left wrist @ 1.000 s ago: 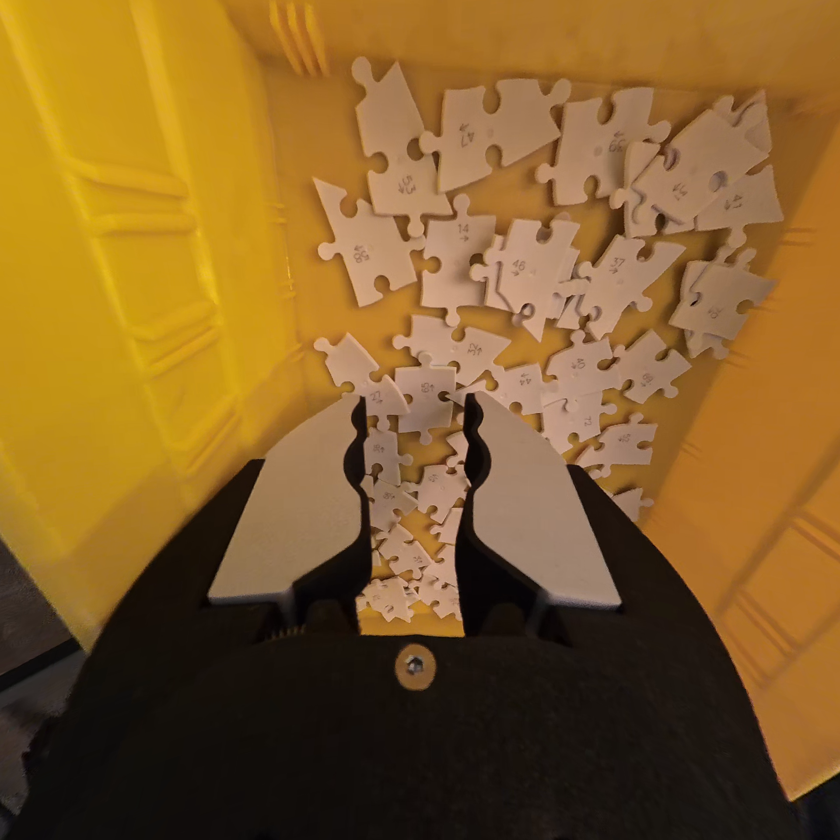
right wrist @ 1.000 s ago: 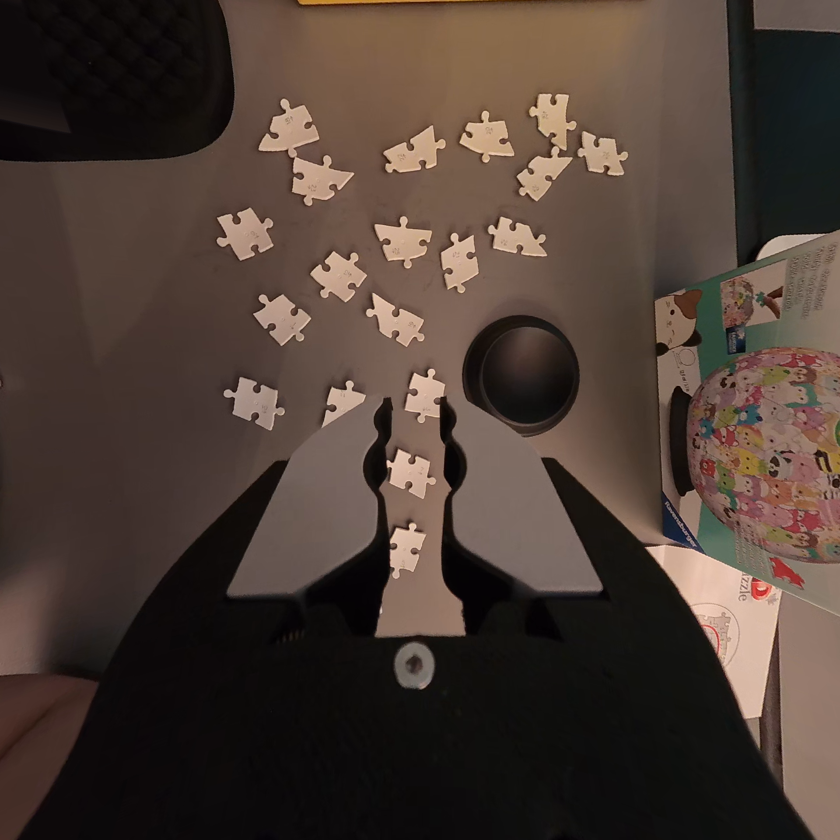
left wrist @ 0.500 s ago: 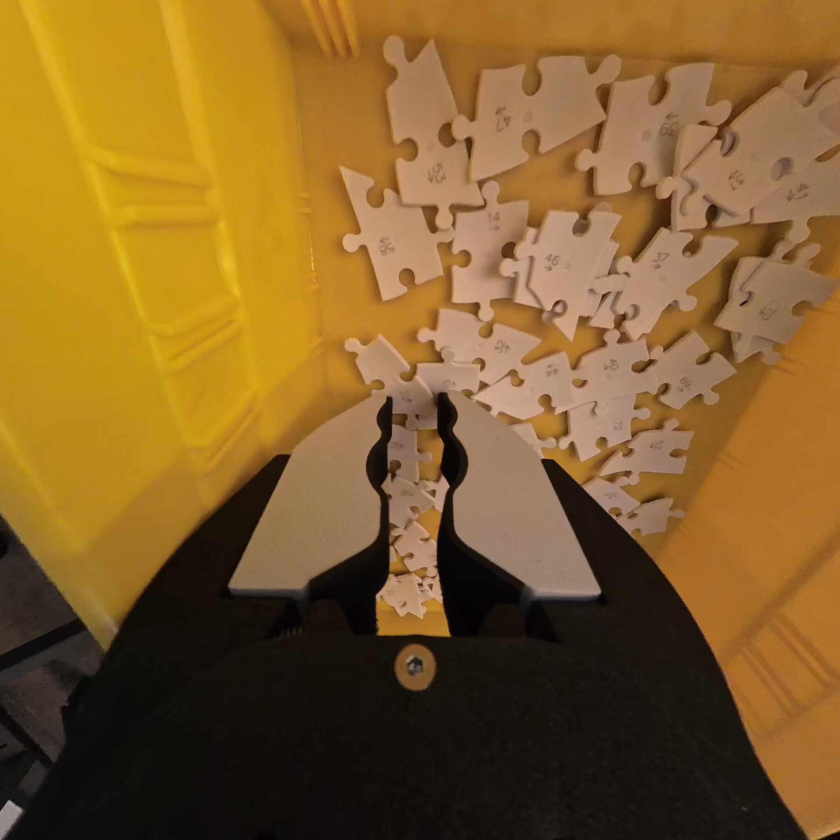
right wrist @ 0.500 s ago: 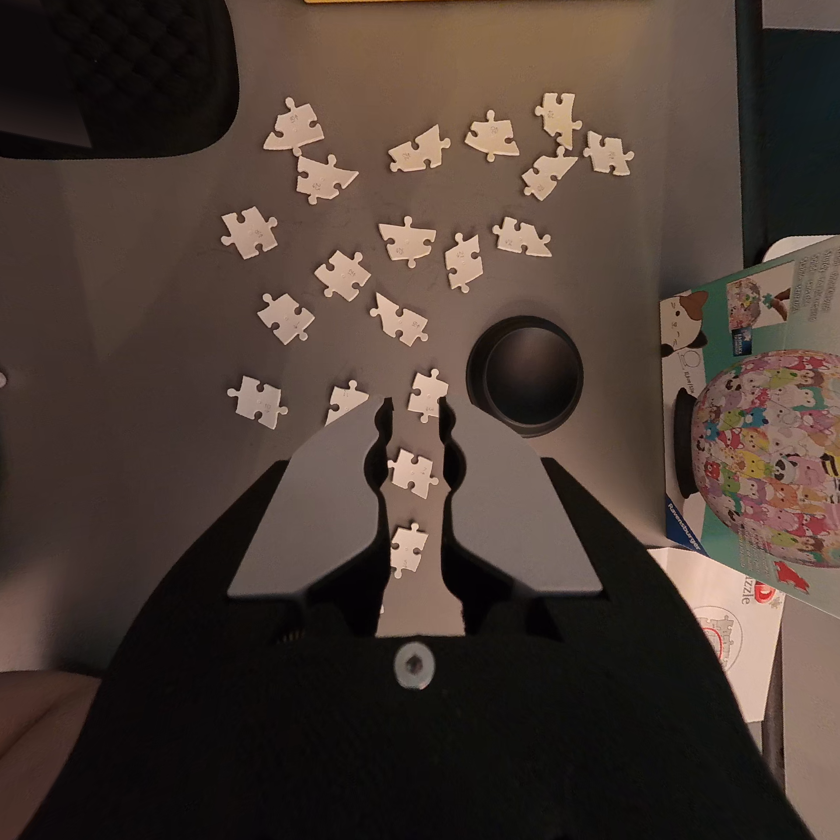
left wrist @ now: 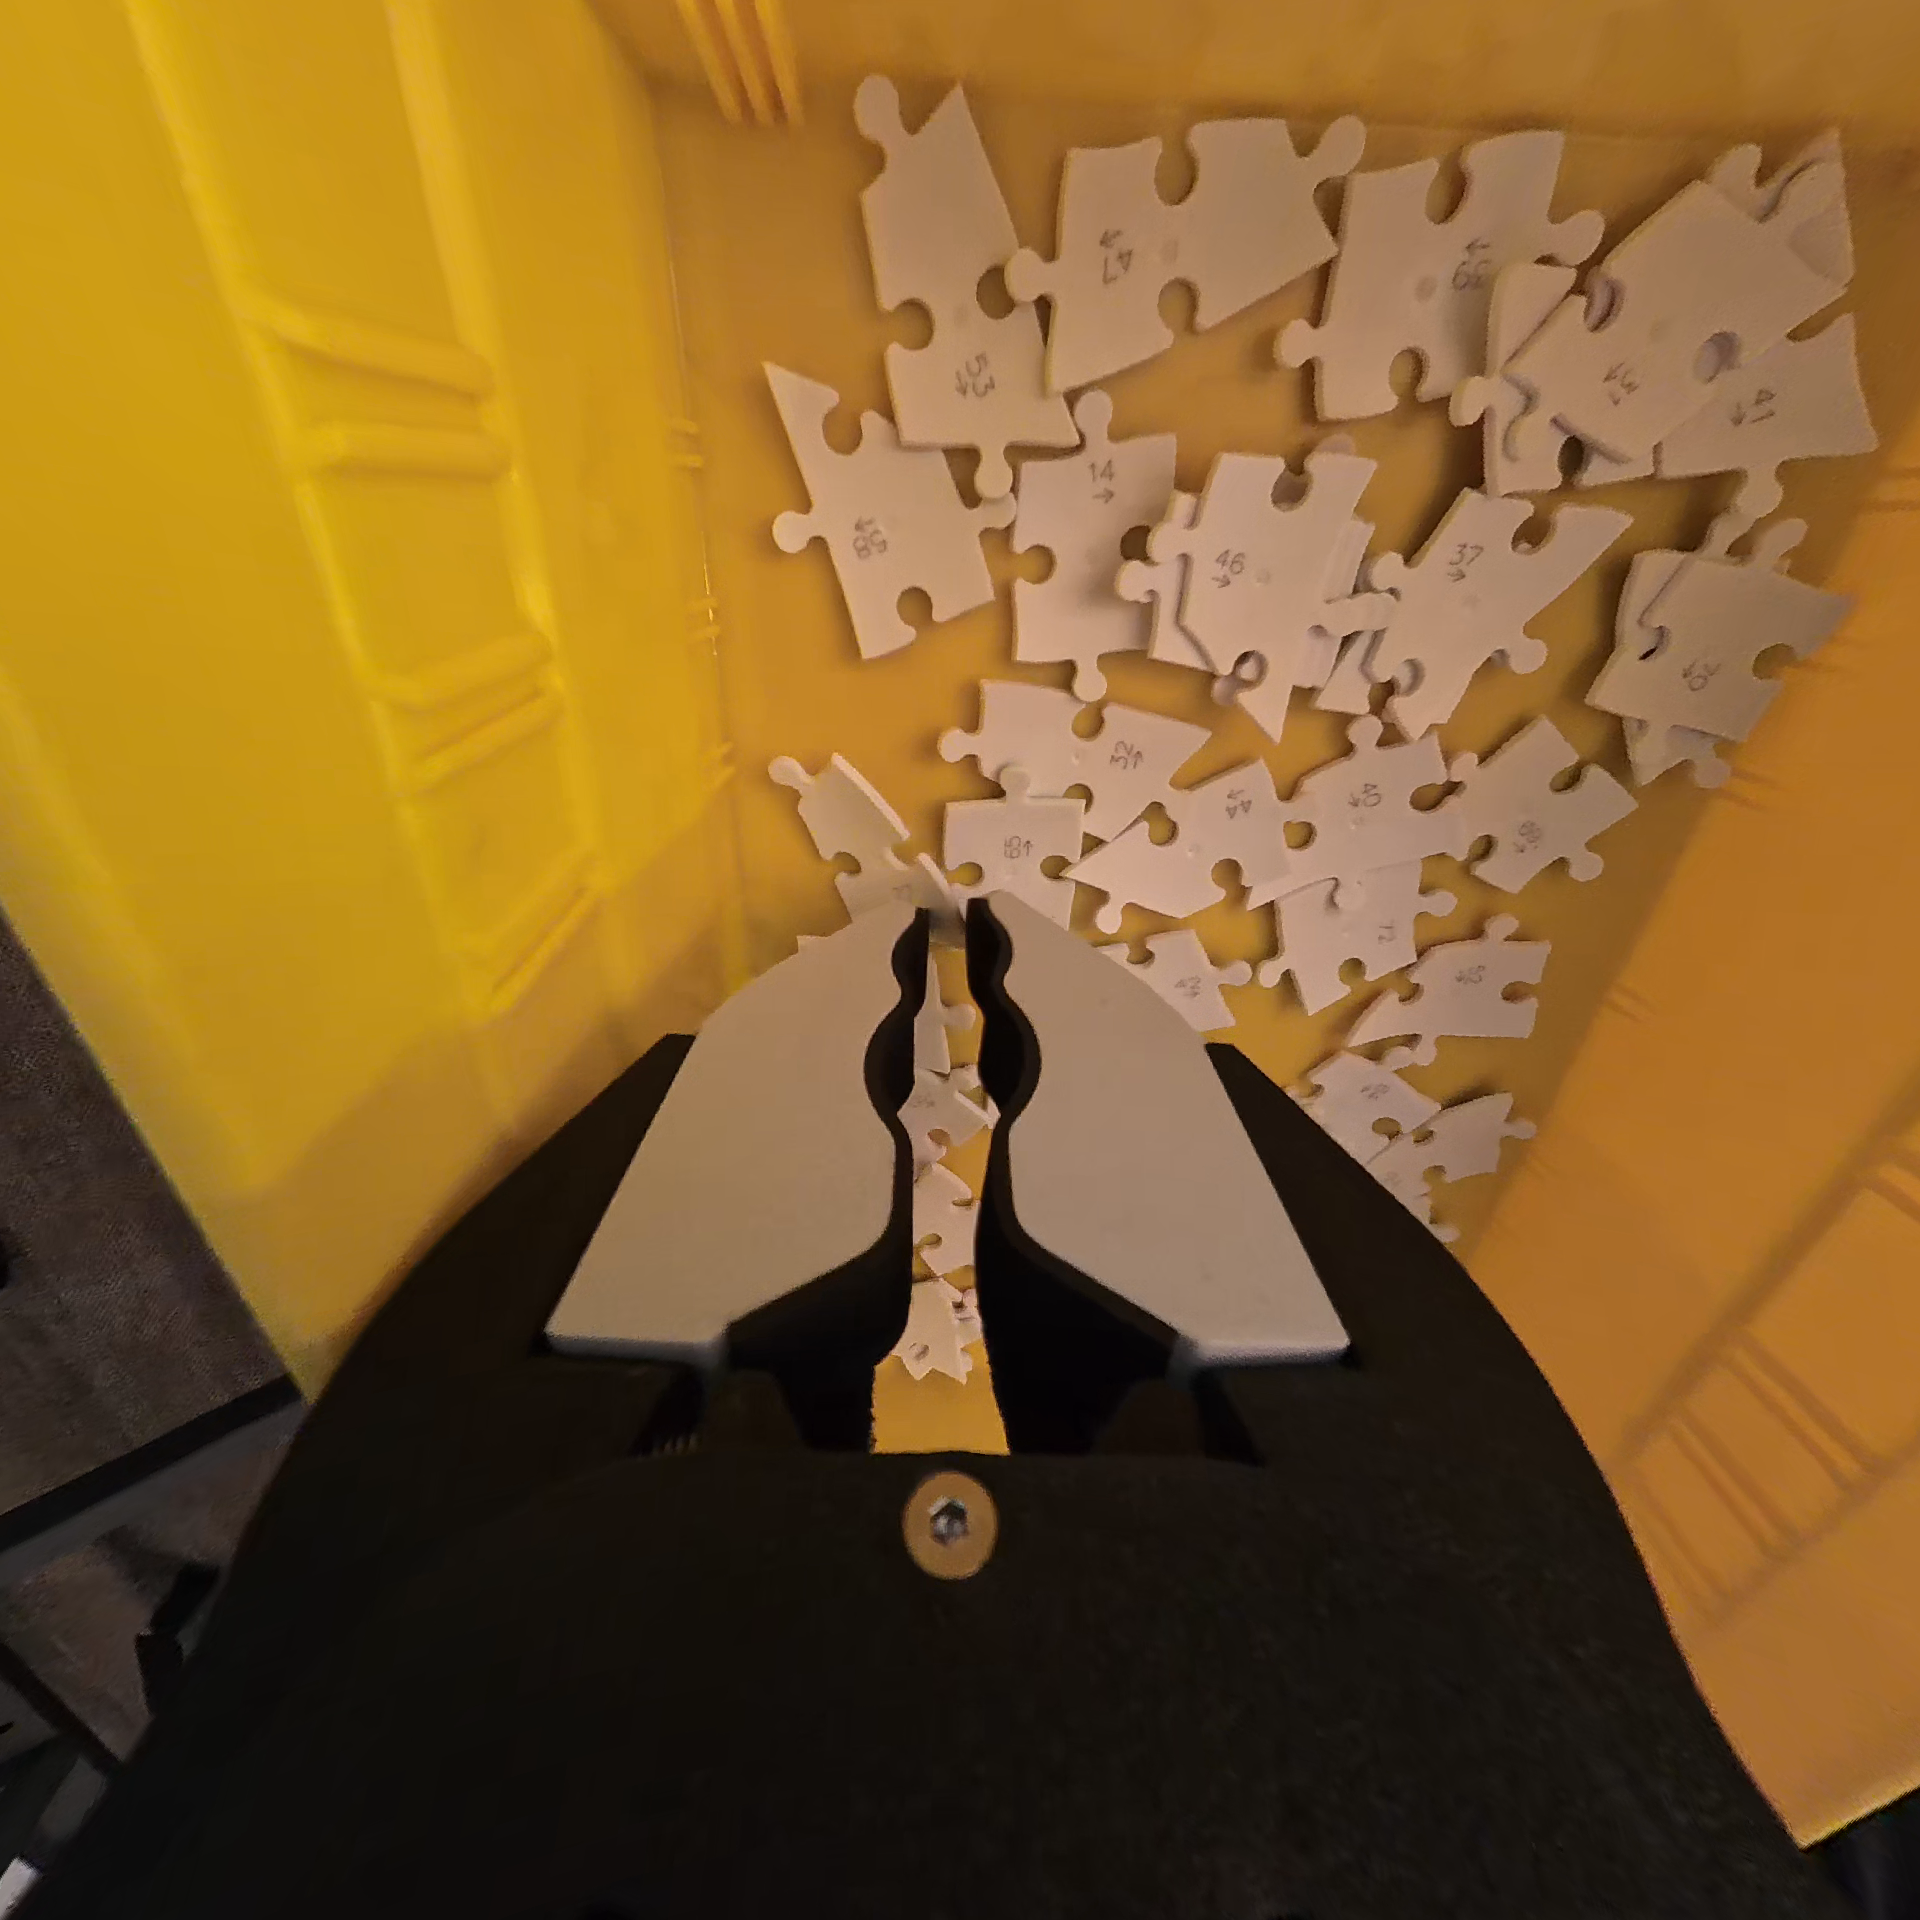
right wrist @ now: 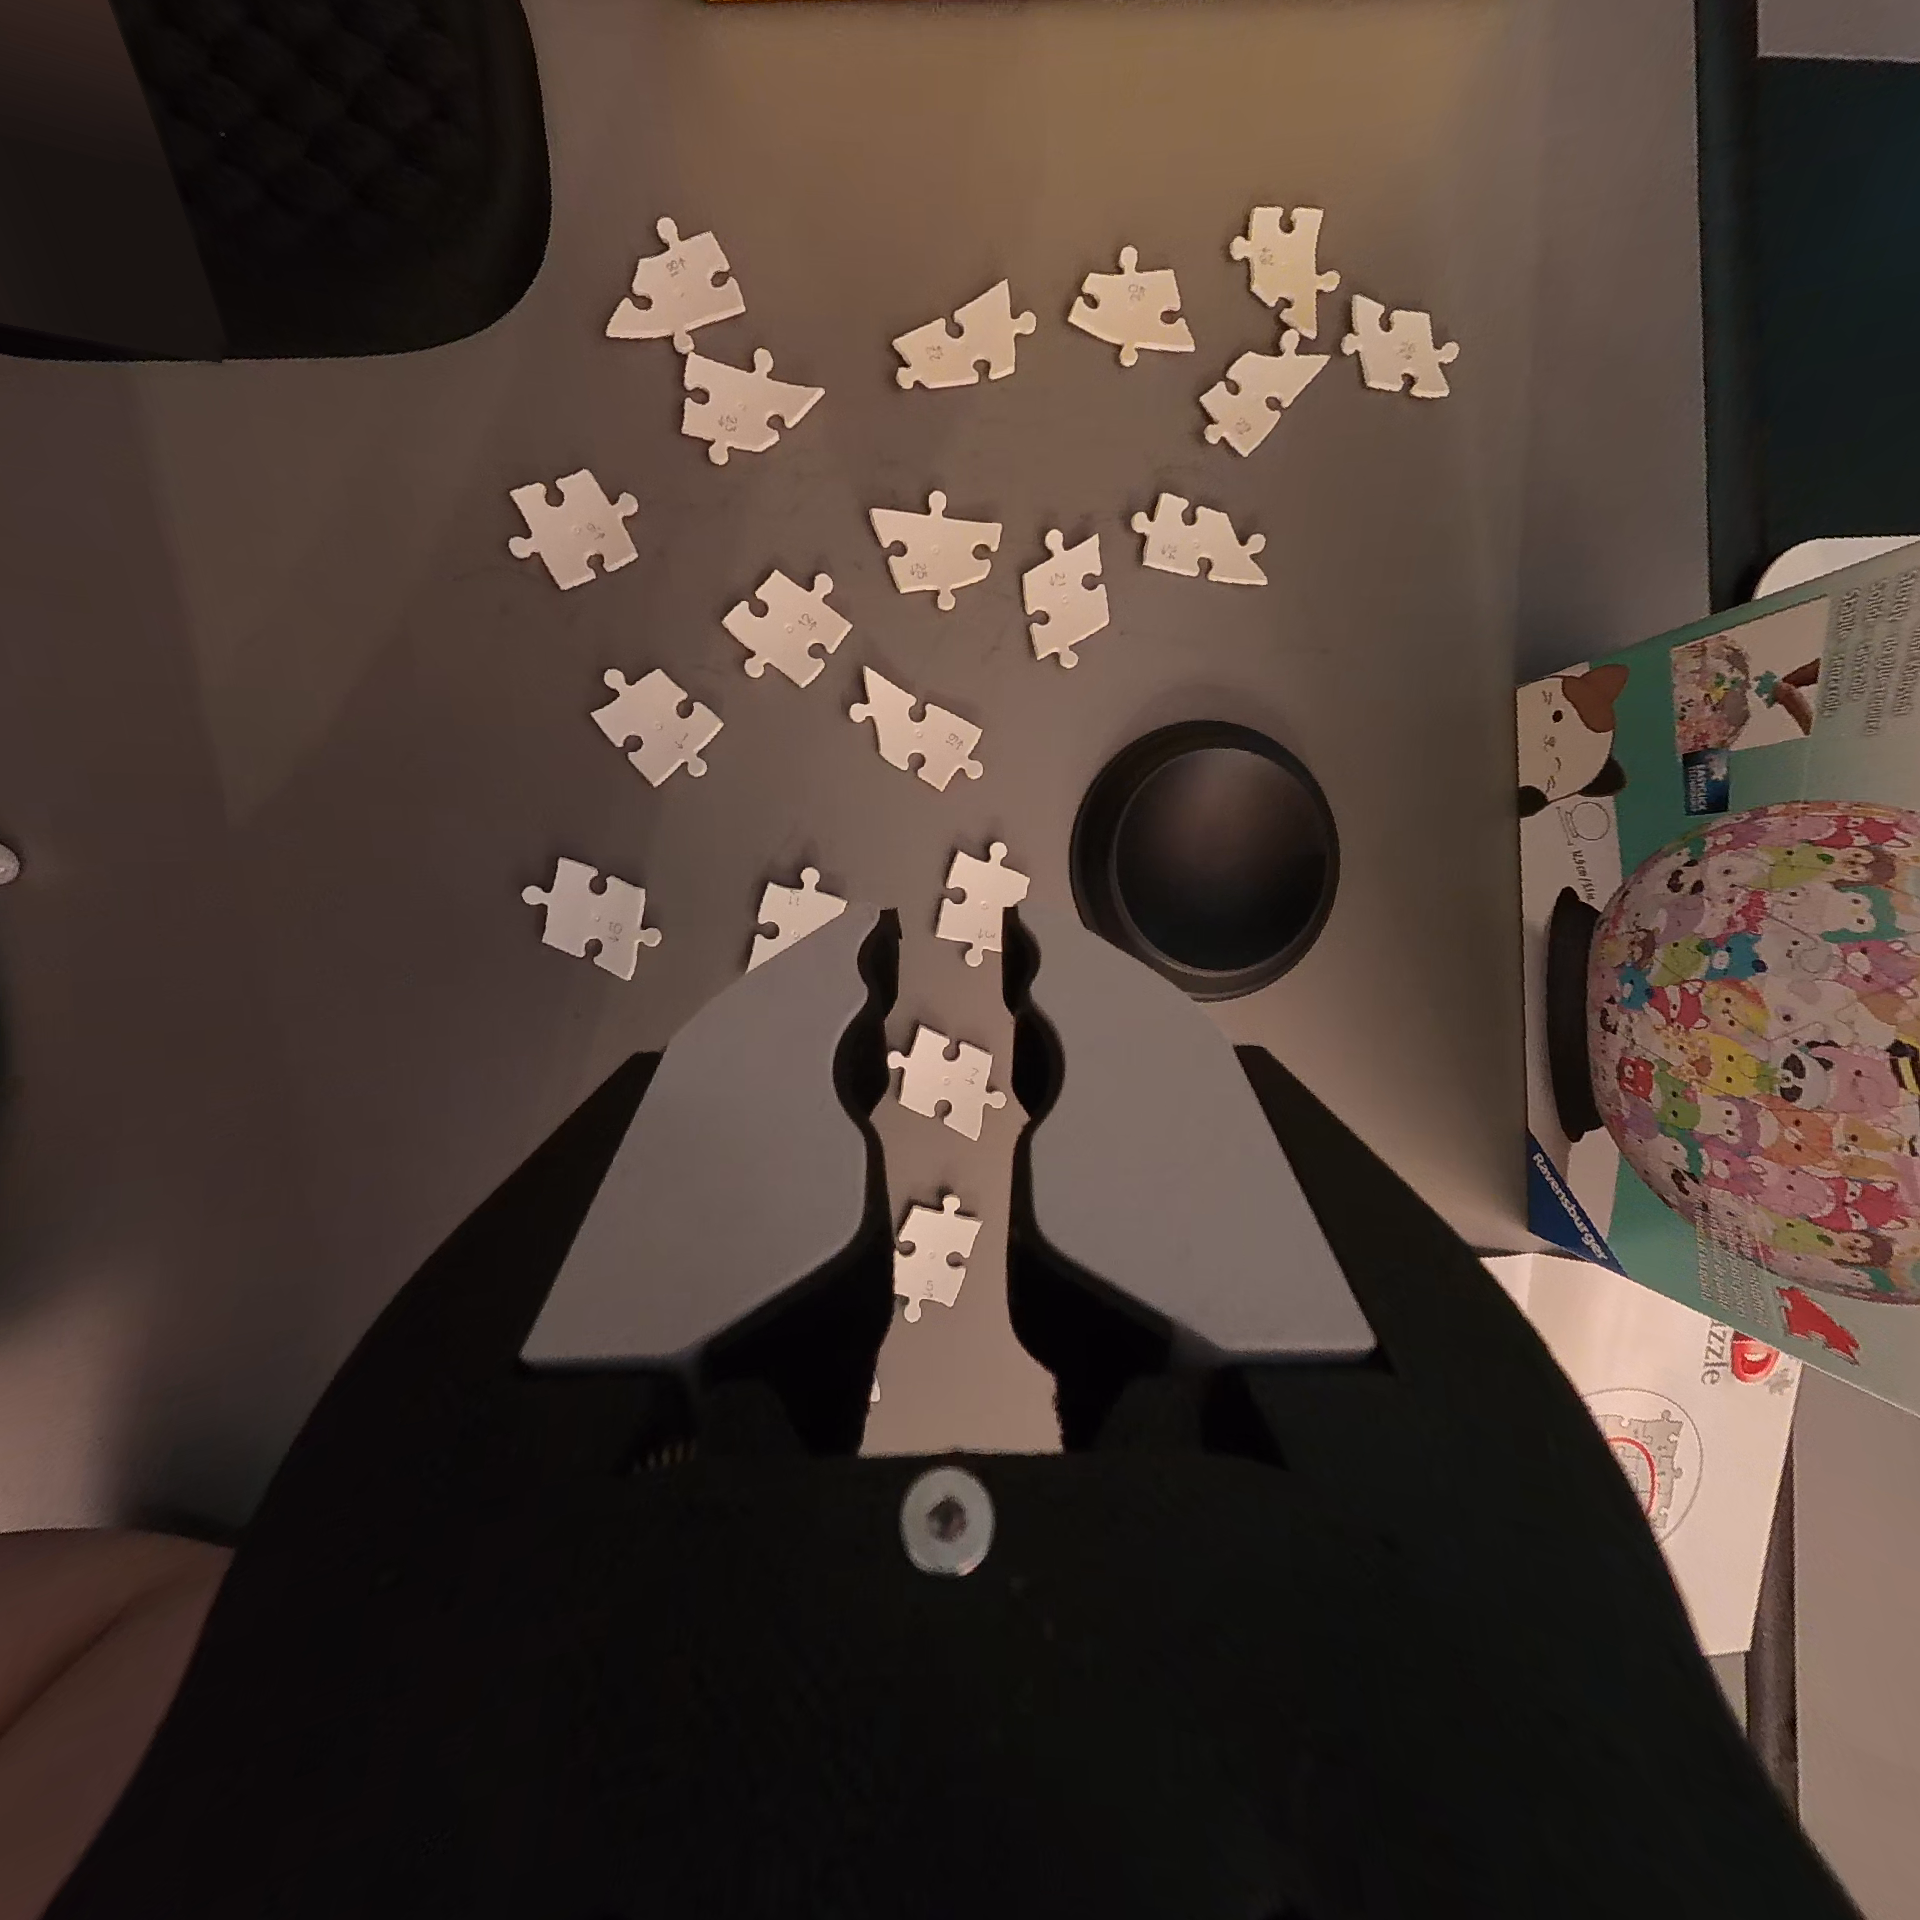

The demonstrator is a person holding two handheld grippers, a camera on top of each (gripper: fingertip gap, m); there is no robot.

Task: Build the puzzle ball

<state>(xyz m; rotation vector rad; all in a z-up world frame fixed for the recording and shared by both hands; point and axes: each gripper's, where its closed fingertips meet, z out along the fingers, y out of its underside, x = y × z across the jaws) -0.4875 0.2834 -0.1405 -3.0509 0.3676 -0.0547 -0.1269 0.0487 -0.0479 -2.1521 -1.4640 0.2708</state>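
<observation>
1. The left gripper point(left wrist: 943, 914) reaches down into a yellow bin point(left wrist: 343, 623). Its jaws are nearly closed and pinch the edge of a white puzzle piece point(left wrist: 928, 1003), which stands on edge in the narrow slot between them.
2. From 12 to 3 o'clock of those tips, a heap of white pieces point(left wrist: 1340, 582) lies blank side up on the bin floor, many overlapping. More pieces show in the gap between the jaws, toward 6 o'clock.
3. The right gripper point(right wrist: 948, 916) hovers over a grey table point(right wrist: 312, 935), jaws apart and holding nothing.
4. Two loose pieces lie on the table in the gap between its jaws; a third piece point(right wrist: 982, 902) sits just at the tips, partly behind the right one.
5. A black ring stand point(right wrist: 1205, 857) rests at 2 o'clock of the tips, near that piece but not touching it.
6. Scattered pieces point(right wrist: 935, 551) spread from 10 to 1 o'clock, mostly apart from one another.
7. At 3 o'clock, at the table's edge, the puzzle box point(right wrist: 1756, 935) lies on a white paper sheet point(right wrist: 1662, 1455).
8. A dark chair seat point(right wrist: 312, 166) fills the far 11 o'clock corner.
</observation>
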